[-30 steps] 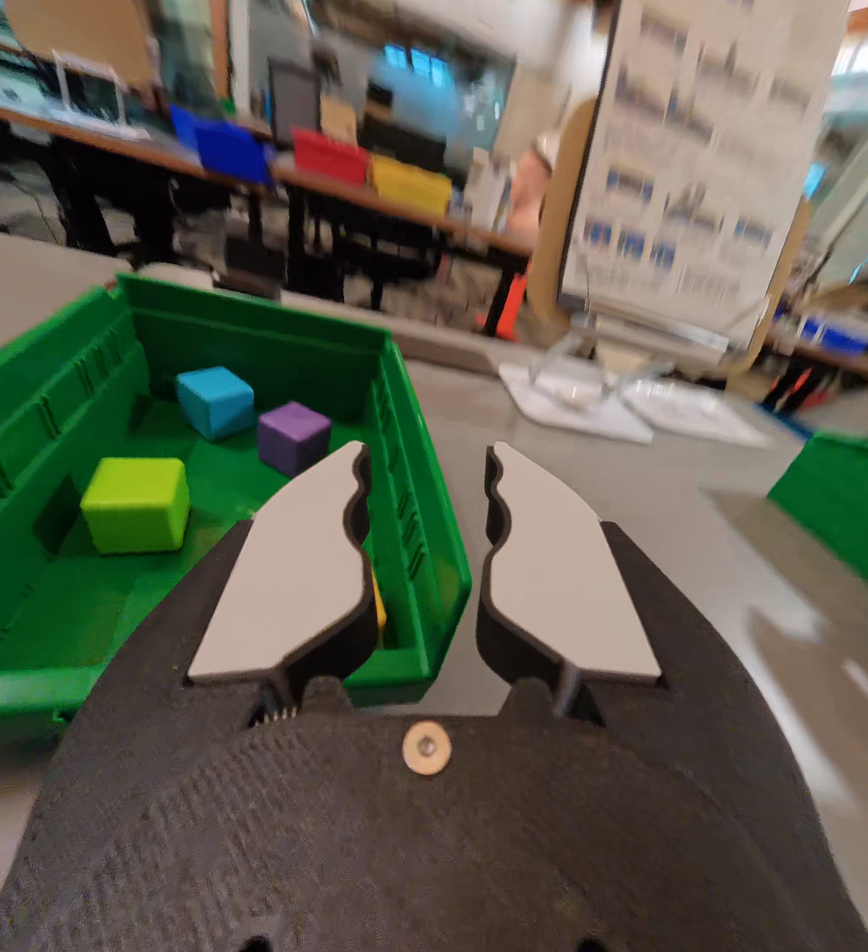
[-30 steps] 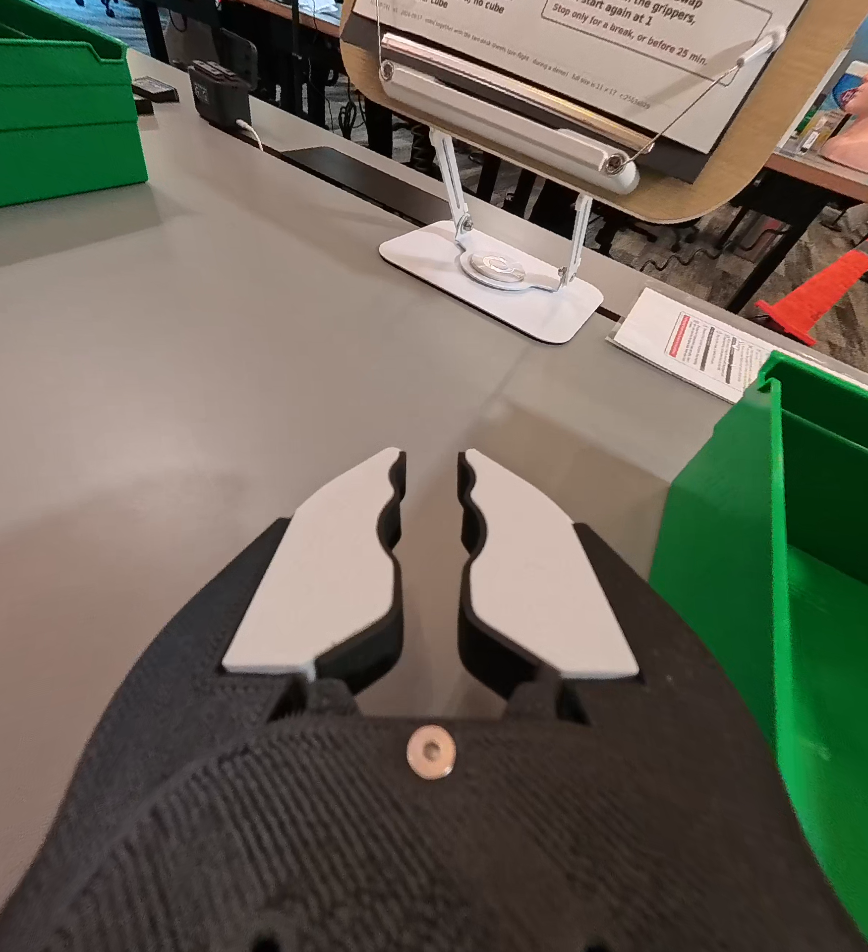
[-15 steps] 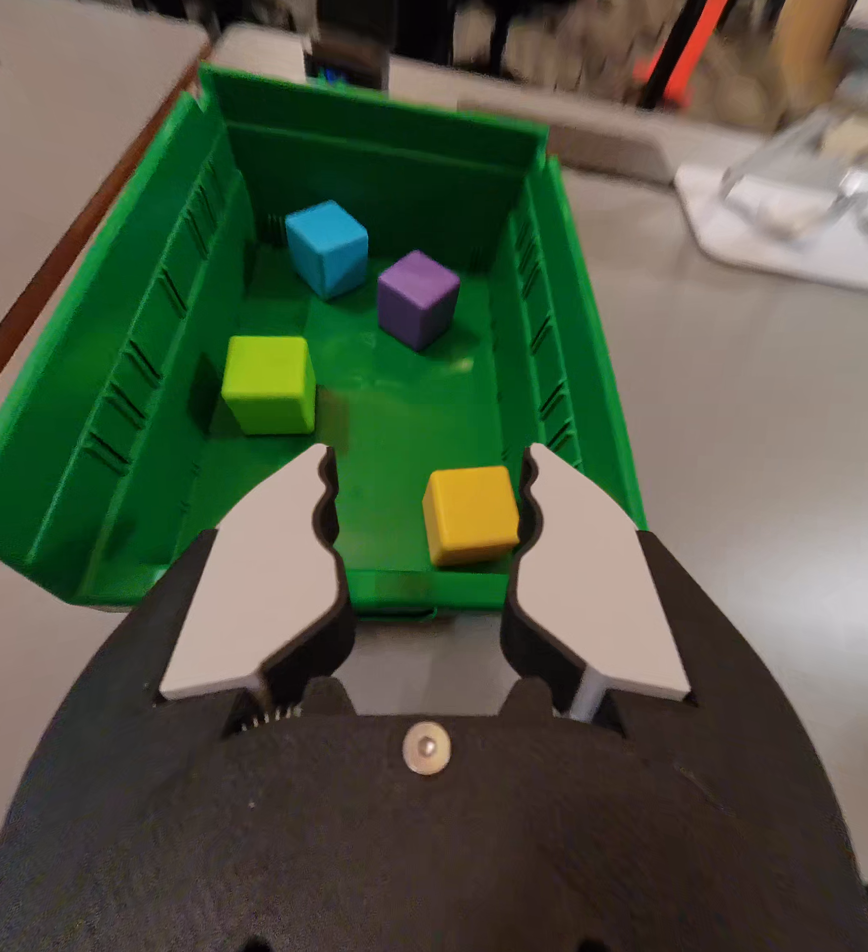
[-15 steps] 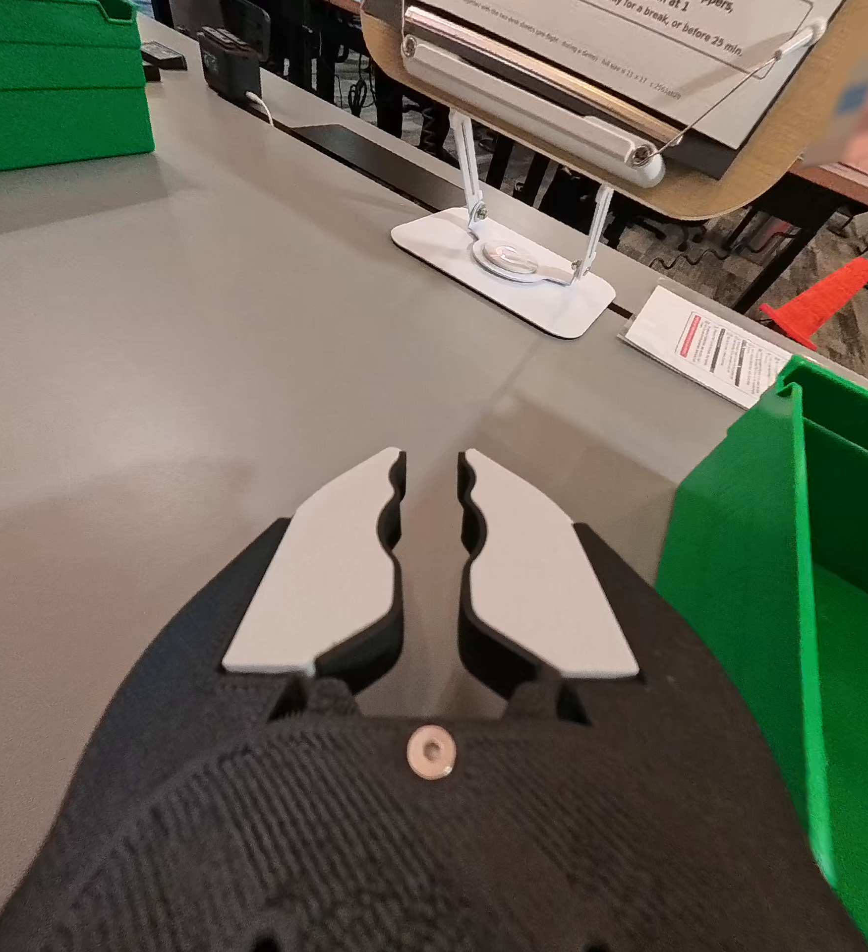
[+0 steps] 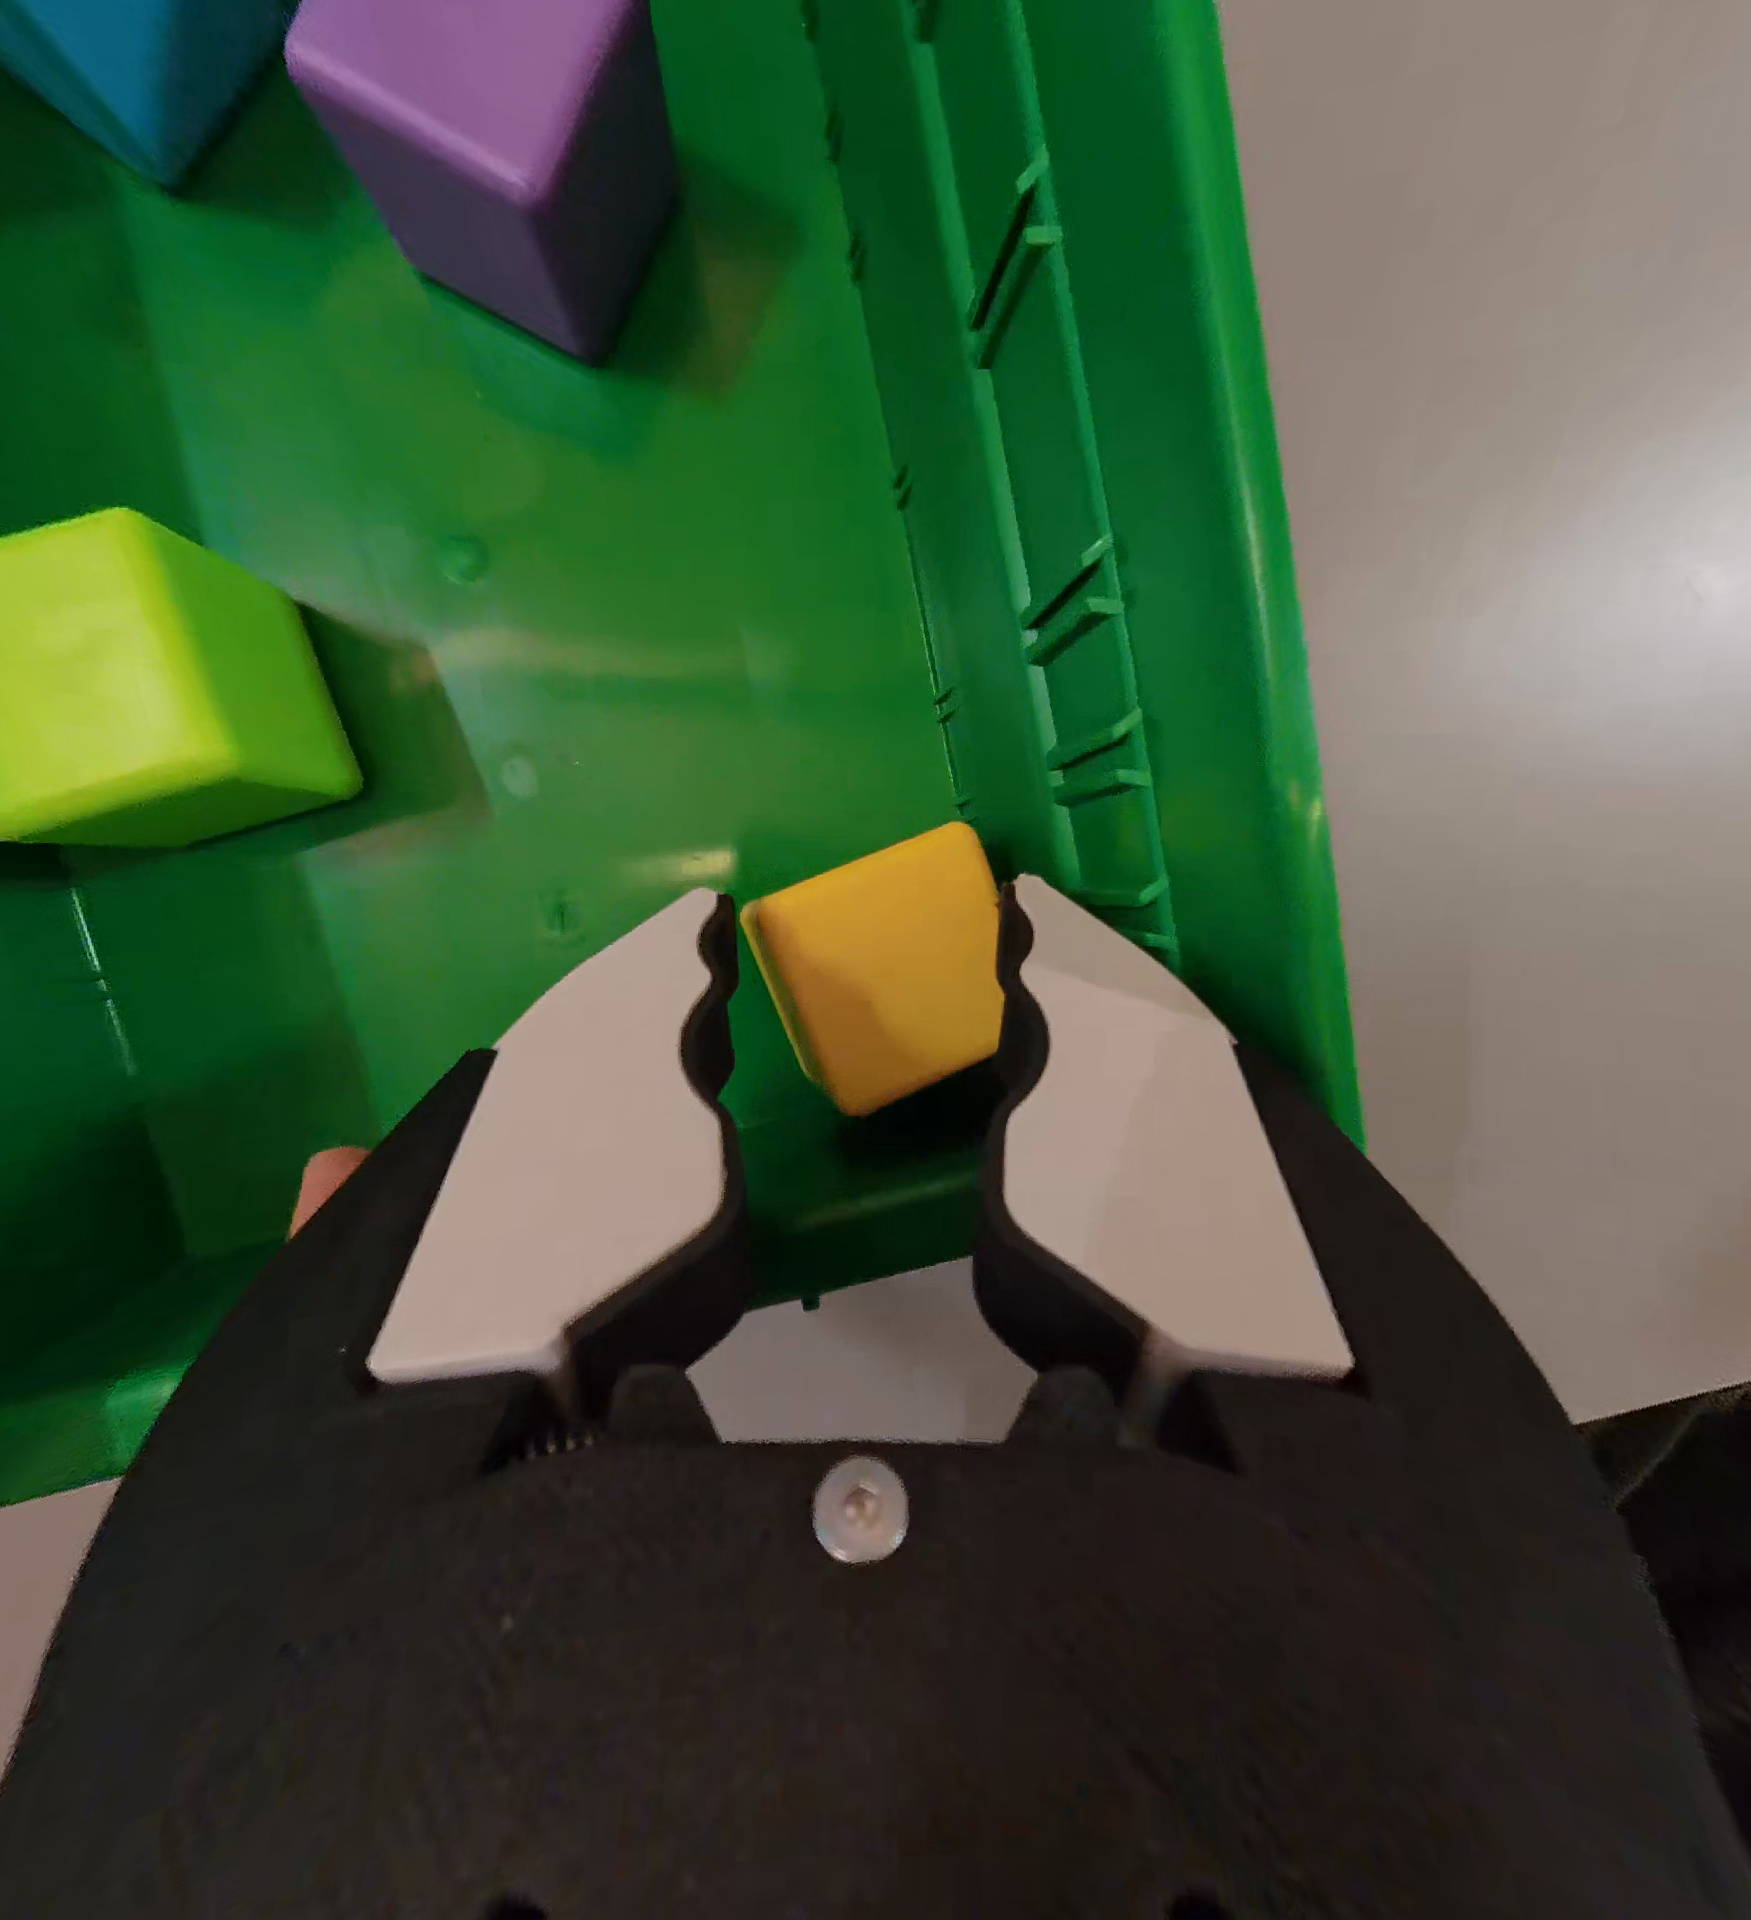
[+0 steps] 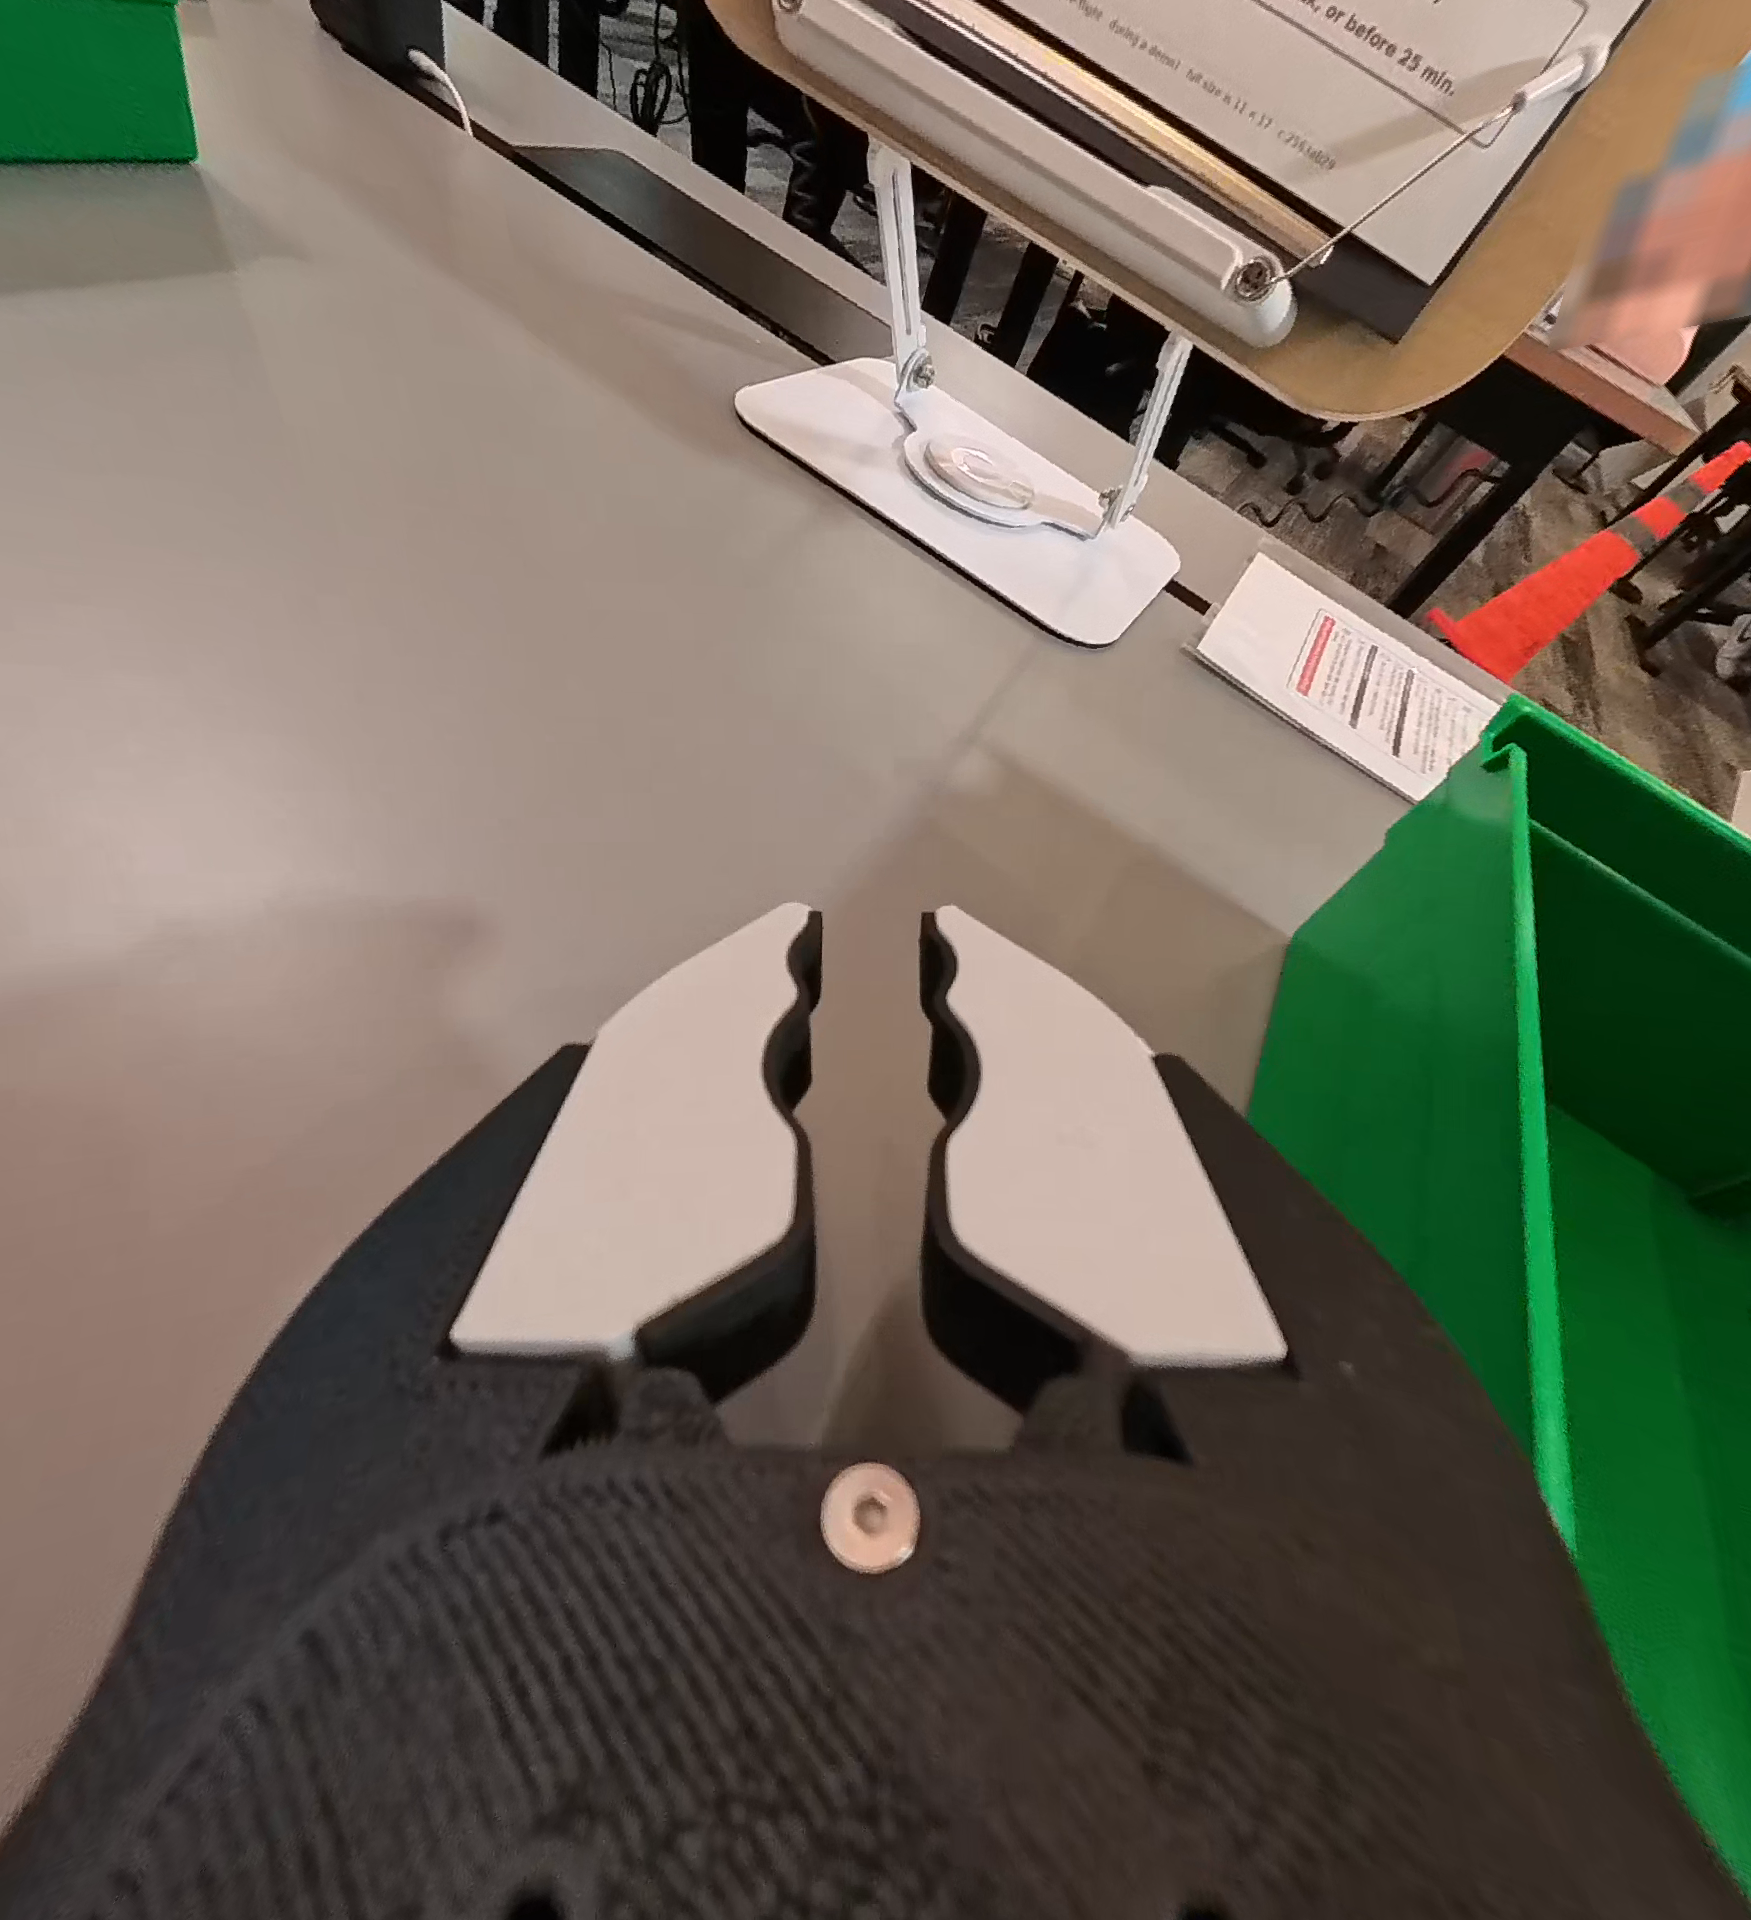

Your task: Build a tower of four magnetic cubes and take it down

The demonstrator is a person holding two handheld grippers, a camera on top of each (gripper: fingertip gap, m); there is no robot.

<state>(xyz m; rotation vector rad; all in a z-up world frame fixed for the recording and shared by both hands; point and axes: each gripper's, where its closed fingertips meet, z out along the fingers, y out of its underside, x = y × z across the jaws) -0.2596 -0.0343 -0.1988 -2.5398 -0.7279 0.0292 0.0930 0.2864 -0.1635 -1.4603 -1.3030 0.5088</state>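
Left gripper is down inside the green bin, fingers spread w/ the yellow cube sitting between them; right finger looks to be touching the cube's edge, a thin gap shows on the left side. Cube's on the bin floor, near corner, just beside the right wall. Lime cube off to the left, blue cube and purple cube farther back. Grey tabletop to the right of the bin.

Right gripper hovers over bare tabletop, fingers slightly apart, holding nothing. Ahead: white stand carrying a board. Paper sheet beyond, second green bin just to the right.
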